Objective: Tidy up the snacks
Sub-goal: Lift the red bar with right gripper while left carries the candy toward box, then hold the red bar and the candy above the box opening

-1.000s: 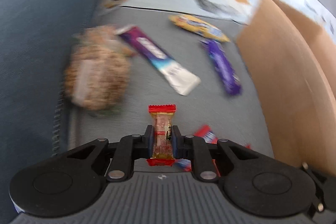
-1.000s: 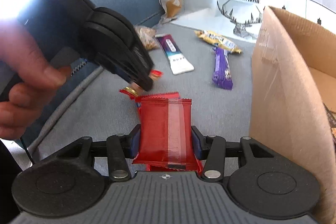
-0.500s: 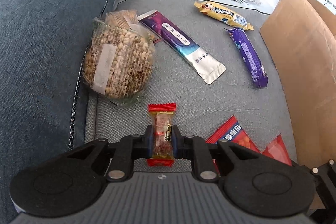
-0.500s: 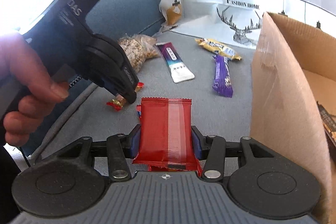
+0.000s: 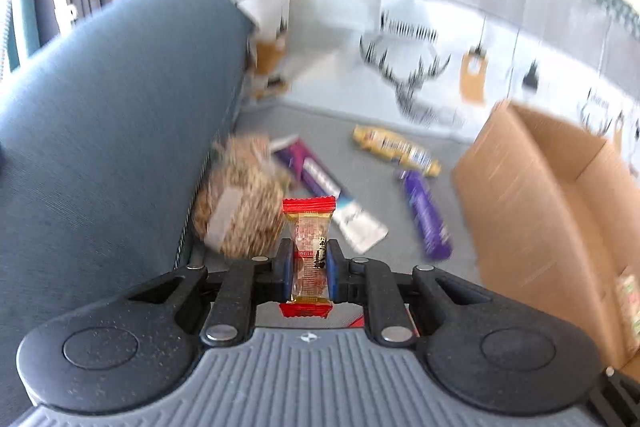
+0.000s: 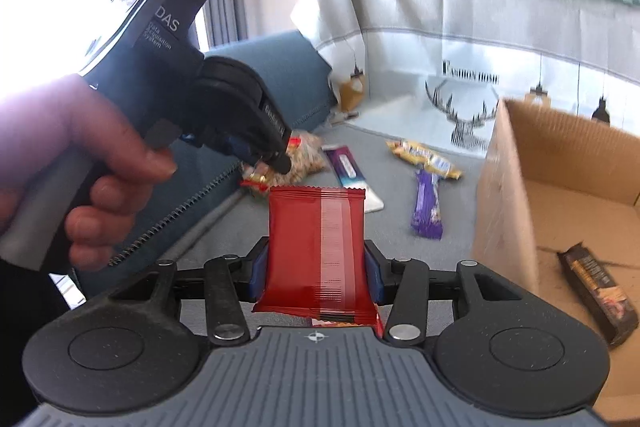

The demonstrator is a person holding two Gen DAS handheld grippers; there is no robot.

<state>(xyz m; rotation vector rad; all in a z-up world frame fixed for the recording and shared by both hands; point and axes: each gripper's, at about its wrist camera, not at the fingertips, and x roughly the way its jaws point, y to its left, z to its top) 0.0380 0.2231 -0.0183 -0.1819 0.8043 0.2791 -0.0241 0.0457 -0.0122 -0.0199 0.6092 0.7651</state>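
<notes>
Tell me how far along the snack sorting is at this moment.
Early to midway. Done: one dark bar already lies in the cardboard box. In hand: the left gripper clamps a small red-ended candy, and the right gripper clamps a red packet, neither boxed yet. Left on the sofa seat: a puffed-grain bag, a purple-and-white sachet, a yellow bar and a purple bar.
</notes>
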